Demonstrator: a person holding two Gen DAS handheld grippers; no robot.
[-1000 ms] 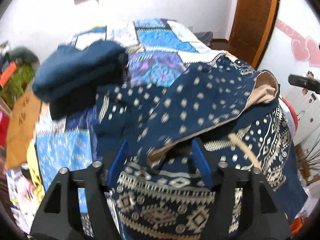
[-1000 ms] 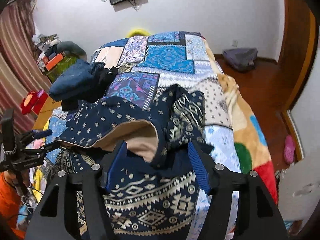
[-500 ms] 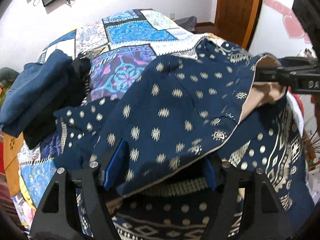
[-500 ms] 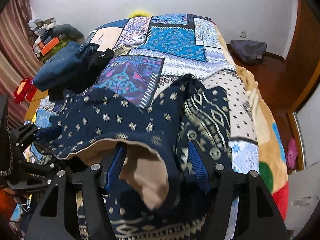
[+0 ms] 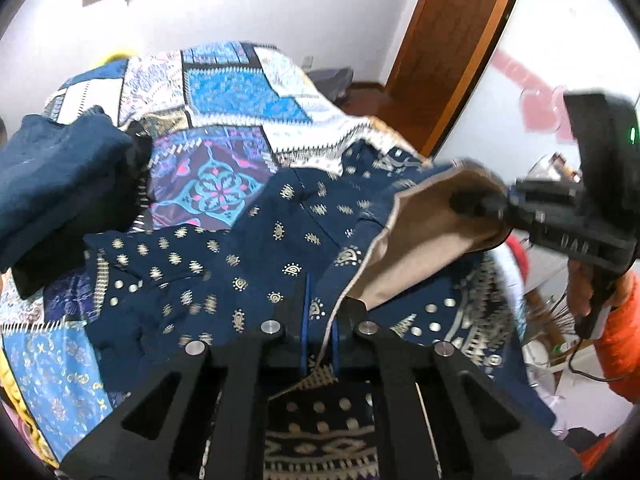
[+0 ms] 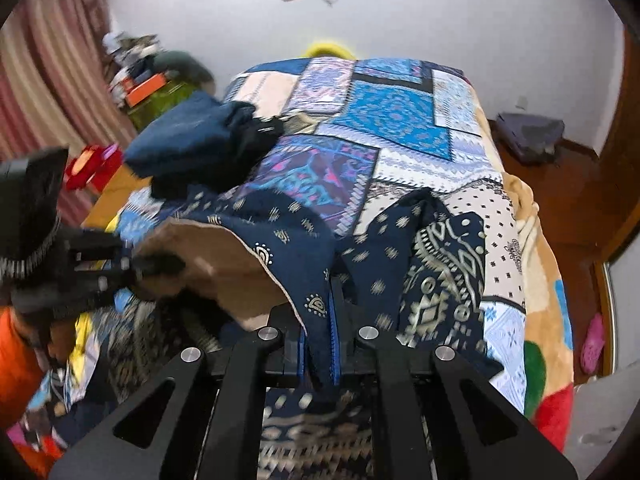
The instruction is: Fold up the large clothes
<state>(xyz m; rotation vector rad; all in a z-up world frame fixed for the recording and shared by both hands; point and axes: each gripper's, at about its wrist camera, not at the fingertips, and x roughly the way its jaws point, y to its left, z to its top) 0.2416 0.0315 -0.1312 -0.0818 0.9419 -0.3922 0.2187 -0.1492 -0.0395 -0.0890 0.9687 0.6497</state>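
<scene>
Pinching the hem of the navy patterned garment (image 5: 240,272), the left tongs (image 5: 320,344) and the right tongs (image 6: 318,344) are both clamped tight on its cloth, the tan lining (image 6: 224,260) showing between them. The garment lies spread over the near end of the bed (image 6: 400,120), reaching its near right edge. A folded dark blue pile (image 5: 60,184) rests toward the bed's left edge, just beside the garment.
</scene>
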